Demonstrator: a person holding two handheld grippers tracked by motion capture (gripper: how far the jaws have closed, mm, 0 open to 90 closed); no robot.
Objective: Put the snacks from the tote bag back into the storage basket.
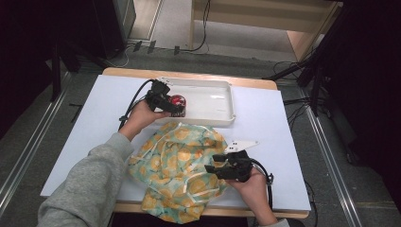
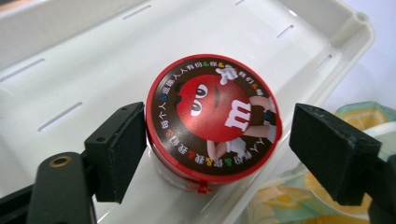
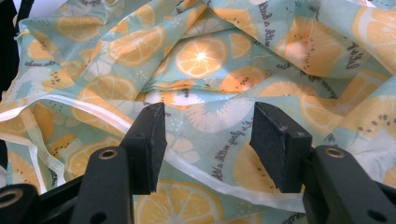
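The table top [image 1: 279,137] is brightly and evenly lit in the high view, while the surrounding floor and room edges are left in deep darkness. A glare patch is seen on the white tray [image 1: 217,97]. Shadows there are soft and short, so the light is probably cast from overhead. The picture is grainy, fine detail being lost. In both gripper views the near jaws are rendered slightly soft.
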